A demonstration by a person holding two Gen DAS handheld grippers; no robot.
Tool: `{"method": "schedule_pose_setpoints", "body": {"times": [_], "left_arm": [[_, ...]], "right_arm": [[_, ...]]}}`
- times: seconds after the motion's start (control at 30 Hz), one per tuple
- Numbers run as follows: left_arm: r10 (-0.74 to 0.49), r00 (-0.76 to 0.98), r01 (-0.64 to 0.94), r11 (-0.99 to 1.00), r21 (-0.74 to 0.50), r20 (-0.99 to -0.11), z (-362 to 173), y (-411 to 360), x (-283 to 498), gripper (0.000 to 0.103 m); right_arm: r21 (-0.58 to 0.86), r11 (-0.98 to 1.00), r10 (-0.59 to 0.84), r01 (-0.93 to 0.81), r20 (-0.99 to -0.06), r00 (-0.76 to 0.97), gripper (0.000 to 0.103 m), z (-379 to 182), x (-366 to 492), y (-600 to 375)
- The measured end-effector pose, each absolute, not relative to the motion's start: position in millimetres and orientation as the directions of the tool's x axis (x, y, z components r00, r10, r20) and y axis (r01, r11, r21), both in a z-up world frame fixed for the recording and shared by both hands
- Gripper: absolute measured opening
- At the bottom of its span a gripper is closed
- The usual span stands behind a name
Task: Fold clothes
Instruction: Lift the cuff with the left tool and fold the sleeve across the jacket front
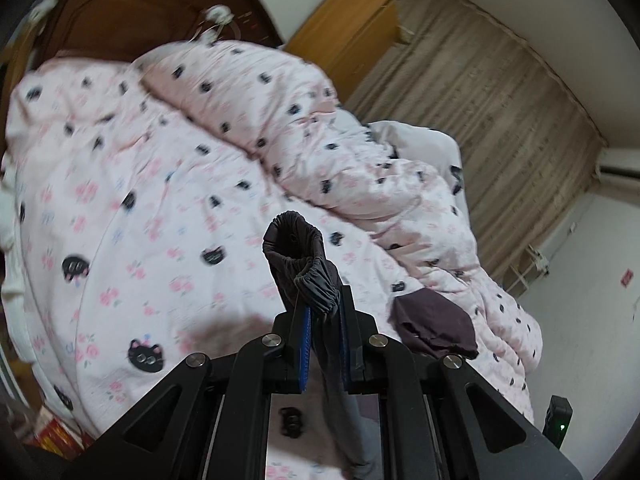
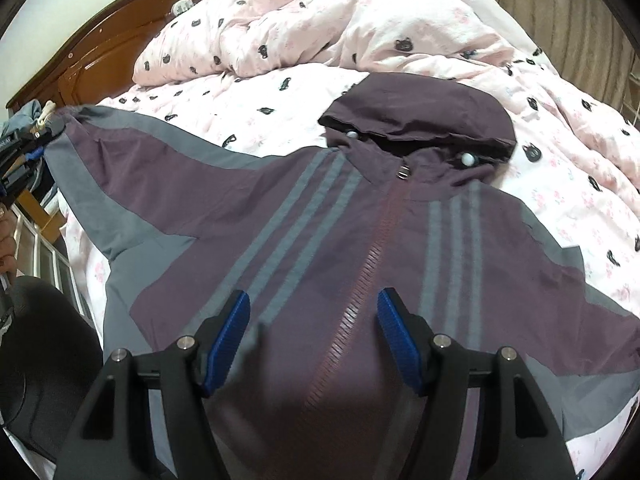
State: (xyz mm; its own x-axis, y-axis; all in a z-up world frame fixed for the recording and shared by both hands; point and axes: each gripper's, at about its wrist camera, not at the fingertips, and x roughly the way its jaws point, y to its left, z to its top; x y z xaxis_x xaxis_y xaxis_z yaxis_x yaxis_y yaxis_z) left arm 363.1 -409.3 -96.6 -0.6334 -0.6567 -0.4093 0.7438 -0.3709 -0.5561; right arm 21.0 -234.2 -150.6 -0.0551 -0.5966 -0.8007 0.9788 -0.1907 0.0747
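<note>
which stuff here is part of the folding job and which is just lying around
Part of the job:
jacket
sleeve cuff, clamped in the left gripper
right gripper, open above the jacket's zipper

Just lying around:
quilt
headboard
curtain

Soft indoor light, motion blur, fisheye-warped edges.

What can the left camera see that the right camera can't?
Only the left wrist view shows the left gripper pinching the jacket's gathered sleeve cuff up close, plus the orange wooden cabinet and the tan curtain.

Only the right wrist view shows the whole purple and grey jacket spread flat, with its hood, zipper and stripes, under the open right gripper.

Both show the pink cat-print quilt and the brown headboard.
</note>
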Motion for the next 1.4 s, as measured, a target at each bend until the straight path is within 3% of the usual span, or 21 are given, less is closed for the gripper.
{"method": "schedule_pose_setpoints", "body": {"times": [0.27,0.5,1.07,1.4], "left_arm": [[-0.658,-0.659,0.736,-0.467,-0.49,-0.364,-67,-384,344,0.009],[-0.66,-0.657,0.737,-0.461,-0.494,-0.364,-73,-378,354,0.009],[-0.637,-0.692,0.7,-0.478,-0.531,-0.34,-73,-380,371,0.009],[-0.563,-0.766,0.634,-0.586,-0.504,-0.309,-62,-359,343,0.009]], "right_arm": [[0.12,-0.174,-0.598,0.977,-0.802,-0.008,0.068,-159,18,-231],[-0.036,-0.089,-0.585,0.995,-0.807,-0.081,0.068,-142,37,-302],[-0.141,0.143,-0.337,0.98,-0.938,-0.085,0.066,-186,56,-470],[-0.09,0.043,-0.48,0.995,-0.875,-0.058,0.067,-131,26,-424]]}}
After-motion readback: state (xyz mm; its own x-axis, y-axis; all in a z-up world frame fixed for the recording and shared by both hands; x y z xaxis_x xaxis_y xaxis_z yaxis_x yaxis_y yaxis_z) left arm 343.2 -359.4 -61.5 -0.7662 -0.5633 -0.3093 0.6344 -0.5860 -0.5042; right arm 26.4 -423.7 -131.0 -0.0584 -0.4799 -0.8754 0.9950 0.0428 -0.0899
